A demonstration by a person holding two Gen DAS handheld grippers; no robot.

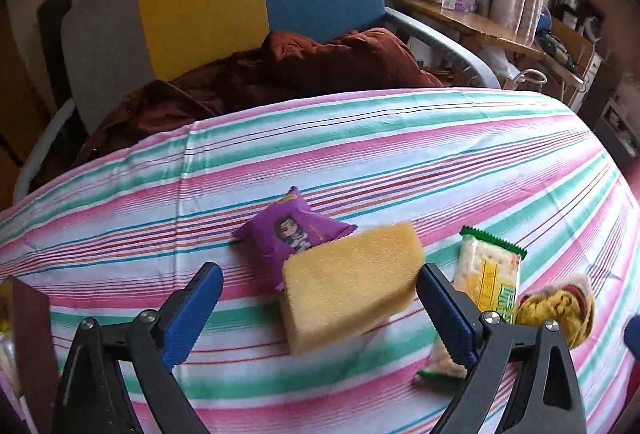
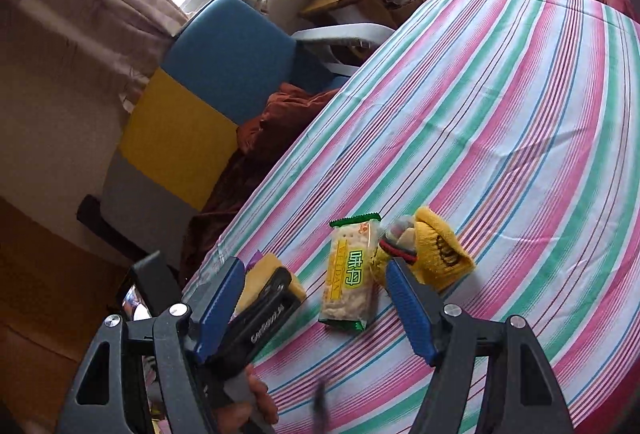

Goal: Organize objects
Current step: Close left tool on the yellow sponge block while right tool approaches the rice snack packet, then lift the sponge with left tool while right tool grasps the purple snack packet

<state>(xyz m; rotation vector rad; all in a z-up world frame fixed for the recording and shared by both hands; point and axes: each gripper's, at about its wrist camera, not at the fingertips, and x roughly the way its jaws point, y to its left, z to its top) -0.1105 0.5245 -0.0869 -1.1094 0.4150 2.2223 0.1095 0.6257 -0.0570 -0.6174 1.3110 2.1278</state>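
A yellow sponge [image 1: 352, 286] lies tilted and blurred between the fingers of my left gripper [image 1: 320, 270]. The gripper is open, and its left pad stands well clear of the sponge. Partly under the sponge's far edge is a purple snack packet [image 1: 292, 230]. To the right lie a green-and-yellow cracker packet [image 1: 490, 274] and a yellow knitted sock [image 1: 560, 306]. In the right wrist view my right gripper [image 2: 316, 266] is open over the cracker packet [image 2: 348, 274], with its pads not touching it. The sock [image 2: 440, 254] sits just past its right fingertip. The left gripper's black body [image 2: 264, 318] covers part of the sponge [image 2: 260, 274].
The objects lie on a table with a pink, green and white striped cloth [image 1: 360, 154]. Behind it is a grey, yellow and blue chair [image 1: 200, 2] with a rust-brown garment [image 1: 280, 74] on it. A wooden shelf with boxes [image 1: 460, 14] is at the back right. A brown box edge [image 1: 32, 334] is at the near left.
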